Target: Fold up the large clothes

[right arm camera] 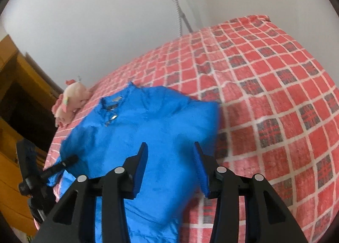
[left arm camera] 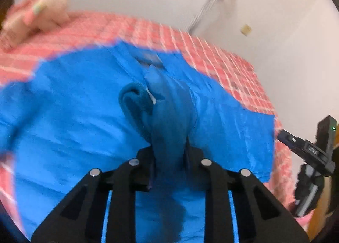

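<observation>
A large blue jacket (right arm camera: 148, 128) lies spread on a red checked bed cover (right arm camera: 264, 86), collar toward the wall. My left gripper (left arm camera: 169, 147) is shut on a bunched fold of the blue jacket (left arm camera: 63, 115), with a cuff (left arm camera: 135, 99) curling up just past the fingers. My right gripper (right arm camera: 170, 158) is open and empty, hovering above the jacket's lower middle. The left gripper also shows in the right wrist view (right arm camera: 63, 163) at the jacket's left edge. The right gripper shows at the right edge of the left wrist view (left arm camera: 296, 141).
A pink plush toy (right arm camera: 70, 101) lies on the bed by the jacket's collar; it also shows in the left wrist view (left arm camera: 42, 12). Wooden furniture (right arm camera: 19, 86) stands left of the bed. A white wall with a metal pole (right arm camera: 178, 5) is behind.
</observation>
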### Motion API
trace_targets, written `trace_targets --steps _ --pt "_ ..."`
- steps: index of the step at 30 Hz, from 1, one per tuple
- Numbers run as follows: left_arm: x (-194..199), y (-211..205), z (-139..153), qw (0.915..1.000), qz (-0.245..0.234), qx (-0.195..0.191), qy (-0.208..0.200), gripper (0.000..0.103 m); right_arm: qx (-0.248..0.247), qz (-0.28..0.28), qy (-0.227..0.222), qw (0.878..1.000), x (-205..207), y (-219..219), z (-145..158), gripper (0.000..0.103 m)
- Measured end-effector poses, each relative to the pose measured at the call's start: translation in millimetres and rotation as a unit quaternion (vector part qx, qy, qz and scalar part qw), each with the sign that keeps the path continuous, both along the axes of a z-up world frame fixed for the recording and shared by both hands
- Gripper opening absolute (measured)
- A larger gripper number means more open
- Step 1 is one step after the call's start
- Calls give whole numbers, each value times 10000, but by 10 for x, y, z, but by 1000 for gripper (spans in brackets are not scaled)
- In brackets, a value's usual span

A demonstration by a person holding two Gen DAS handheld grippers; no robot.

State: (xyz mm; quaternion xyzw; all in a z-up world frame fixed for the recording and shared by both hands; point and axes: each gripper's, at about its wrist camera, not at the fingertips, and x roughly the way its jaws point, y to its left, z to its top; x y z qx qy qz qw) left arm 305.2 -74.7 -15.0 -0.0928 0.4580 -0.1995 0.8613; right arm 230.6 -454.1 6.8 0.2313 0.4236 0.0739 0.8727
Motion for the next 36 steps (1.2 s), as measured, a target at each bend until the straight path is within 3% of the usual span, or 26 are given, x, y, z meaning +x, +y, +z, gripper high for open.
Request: trace_targets --steps 4,9,14,19,20,25,27,29,33,36 --pt "32 405 79 9980 496 336 -213 22 244 440 40 9987 80 220 -88 44" --pt "228 676 -235 9948 820 543 253 27 158 809 446 9956 265 567 -386 44" --pt "376 792 -662 9911 885 647 749 40 -121 816 859 9929 382 675 -694 42" --pt "301 837 -565 9903 1007 686 664 46 -349 823 753 9931 357 736 -654 42" --pt "267 864 -499 9897 1098 687 611 46 -370 800 720 9935 340 742 -616 42" --pt "-75 742 66 9884 1189 775 -542 52 -297 963 269 9945 215 882 -277 44" --pt "-126 623 87 9911 974 680 -602 52 -319 1054 323 9934 221 975 -290 44" --pt "-79 478 -26 9953 656 586 -414 52 -391 1085 497 9921 261 1047 -387 44" --pt "111 328 -472 9940 506 959 163 50 -570 1044 785 9898 304 1079 -595 44" --pt "184 352 -696 9941 371 932 409 51 -593 1006 835 9896 302 1096 -664 44"
